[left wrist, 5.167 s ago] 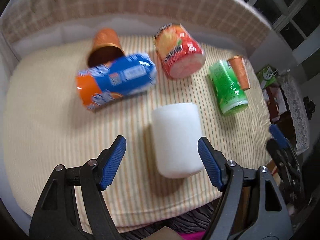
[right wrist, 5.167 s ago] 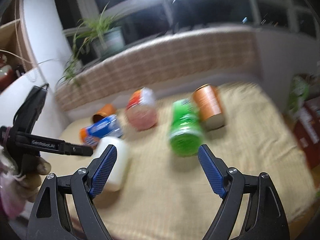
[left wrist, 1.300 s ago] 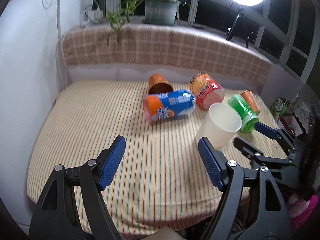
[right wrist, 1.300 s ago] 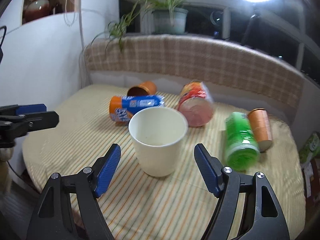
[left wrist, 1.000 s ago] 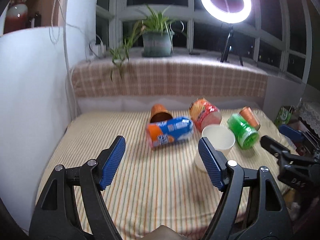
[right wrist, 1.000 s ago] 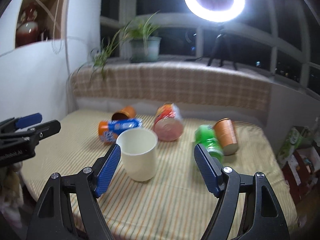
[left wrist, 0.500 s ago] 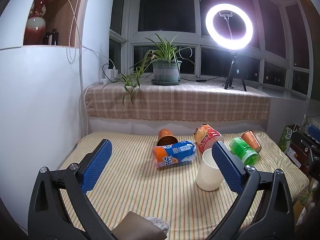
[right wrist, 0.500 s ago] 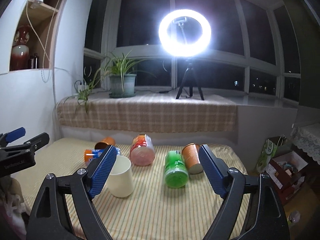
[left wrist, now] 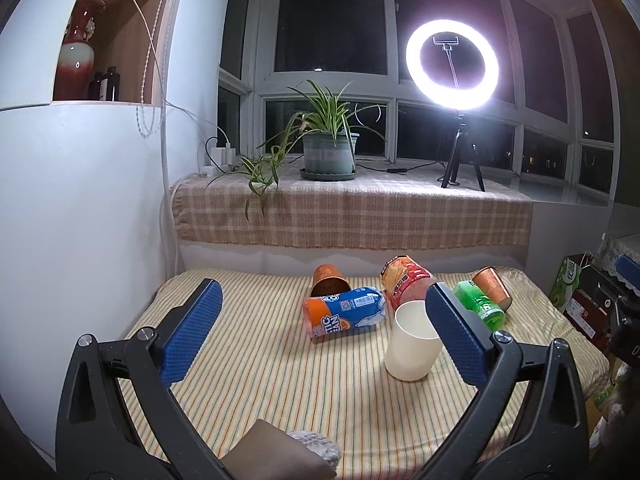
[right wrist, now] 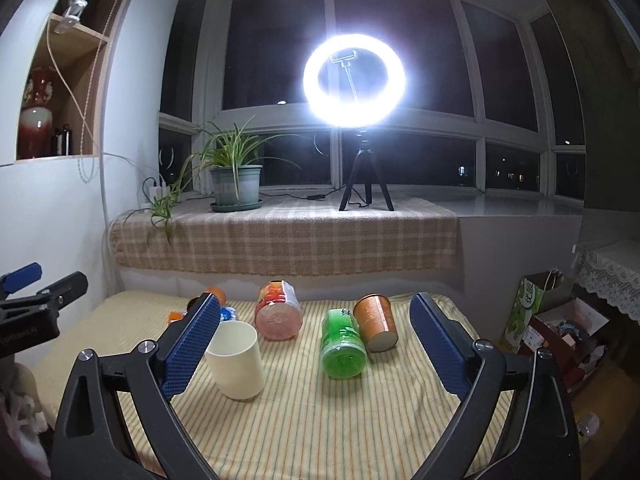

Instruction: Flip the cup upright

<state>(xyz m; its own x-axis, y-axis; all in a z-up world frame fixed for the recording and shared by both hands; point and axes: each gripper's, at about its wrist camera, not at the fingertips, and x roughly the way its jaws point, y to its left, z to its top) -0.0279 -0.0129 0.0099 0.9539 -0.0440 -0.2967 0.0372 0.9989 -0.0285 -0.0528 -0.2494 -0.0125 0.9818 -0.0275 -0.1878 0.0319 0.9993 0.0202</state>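
Note:
The white cup (left wrist: 412,342) stands upright, mouth up, on the striped table cloth (left wrist: 260,368). It also shows in the right wrist view (right wrist: 236,360), left of centre. My left gripper (left wrist: 322,336) is open and empty, held back from and above the table, with the cup by its right finger. My right gripper (right wrist: 314,350) is open and empty, also pulled back, with the cup just right of its left finger. Neither gripper touches the cup.
Lying on the cloth are a blue-orange can (left wrist: 344,314), a red snack tub (left wrist: 406,284), a green bottle (left wrist: 478,306) and two orange cups (left wrist: 330,280) (right wrist: 376,322). A plant pot (left wrist: 328,156) and ring light (left wrist: 452,64) stand on the sill behind. Boxes (right wrist: 528,312) sit at the right.
The cup, lying on its side and then held tilted in the right gripper, now stands upright and free. Both grippers have drawn back and up from the table, jaws wider.

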